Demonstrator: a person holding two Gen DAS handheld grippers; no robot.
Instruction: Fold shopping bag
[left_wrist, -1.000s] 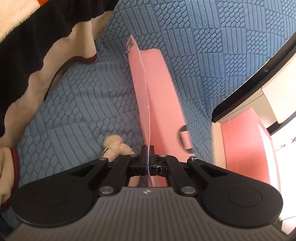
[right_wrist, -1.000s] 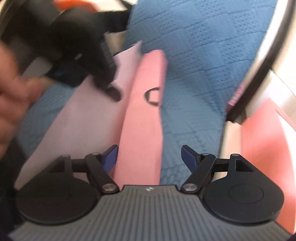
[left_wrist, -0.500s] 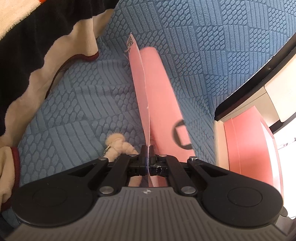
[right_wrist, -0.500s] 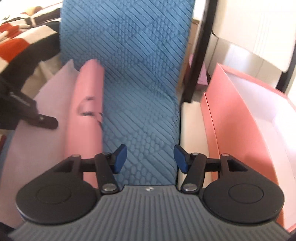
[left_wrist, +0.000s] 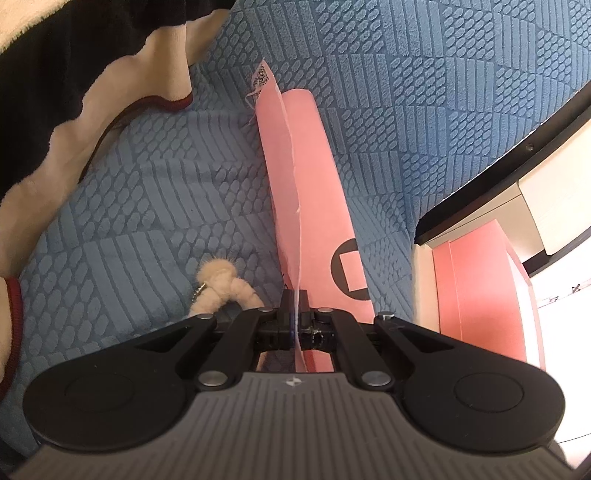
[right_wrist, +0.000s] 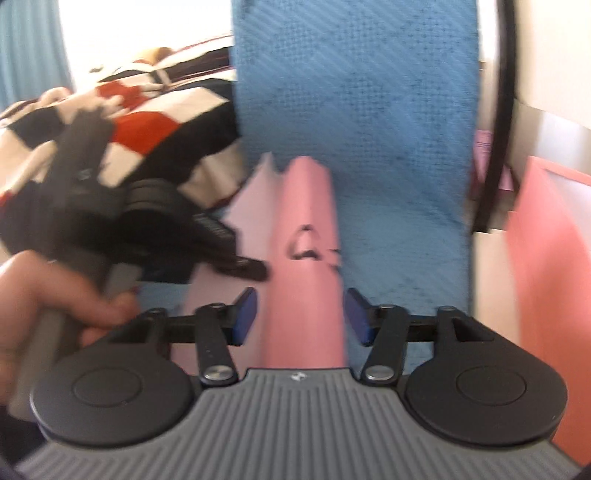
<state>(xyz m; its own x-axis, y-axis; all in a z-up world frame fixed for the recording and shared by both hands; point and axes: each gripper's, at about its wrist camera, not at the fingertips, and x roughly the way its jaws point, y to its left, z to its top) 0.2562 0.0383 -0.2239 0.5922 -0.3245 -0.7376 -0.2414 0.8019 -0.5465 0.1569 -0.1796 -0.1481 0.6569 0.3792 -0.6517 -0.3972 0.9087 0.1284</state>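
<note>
Bag (left_wrist: 310, 177), pink and folded into a long strip, lies on the blue quilt (left_wrist: 424, 92). Left gripper (left_wrist: 294, 314) is clamped on a thin upright edge of it at the near end. Right gripper (right_wrist: 301, 315) straddles the strip; its jaws have just been closing, the blue pads (right_wrist: 244, 314) not touching the bag. A hand (right_wrist: 48, 295) holds the left gripper's handle.

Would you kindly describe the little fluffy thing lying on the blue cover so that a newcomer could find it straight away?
Start from the blue quilted cover and find the long pink shopping bag lying on it. Just left of the bag's near end, right in front of the left gripper, lies a small beige furry charm. It alone is fluffy, with a short metal chain.
</note>
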